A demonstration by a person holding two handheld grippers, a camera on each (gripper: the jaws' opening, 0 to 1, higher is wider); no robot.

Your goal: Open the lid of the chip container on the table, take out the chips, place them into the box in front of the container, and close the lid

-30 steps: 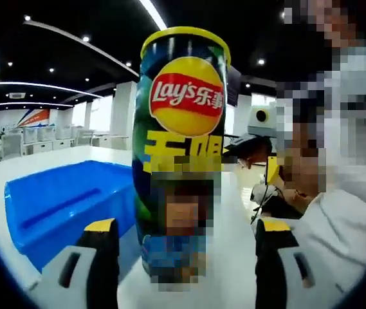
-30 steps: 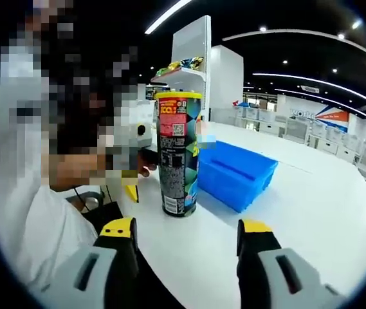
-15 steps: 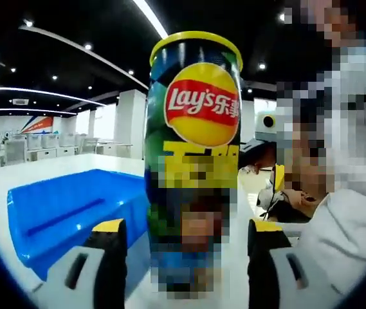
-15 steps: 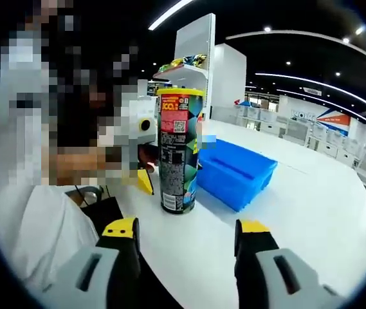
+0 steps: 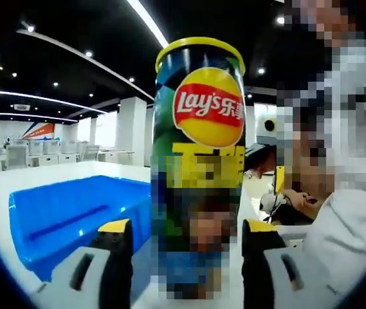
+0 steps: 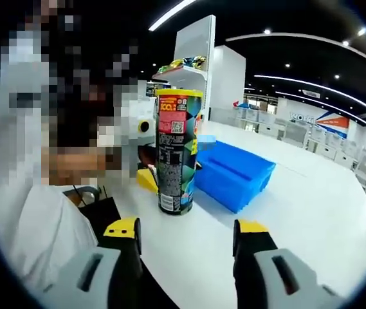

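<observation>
Chip container stands upright on the white desk, yellow lid on, close up in my left gripper view with the Lay's logo facing me. My left gripper sits level and low against it: the can's lower part is between the two yellow-tipped jaws, which are spread about as wide as the can. I honestly can't tell if either jaw is touching it; the left one seems to have a sliver of gap, the right one sits just beside the can's edge, so I won't call it a grip.

Blue box lies just beside the container, on the desk's far side as that view has it, open side up.

From my right gripper view the same container is further off, with its barcode and red label side toward me, and the blue box is right next to it. My right gripper hangs back over the near part of the desk, pointed at the can, jaws spread wide with nothing between them and well apart from everything. A yellow tip of the left gripper pokes out beside the can's base there.

A person in a white top is close along the desk's edge.
</observation>
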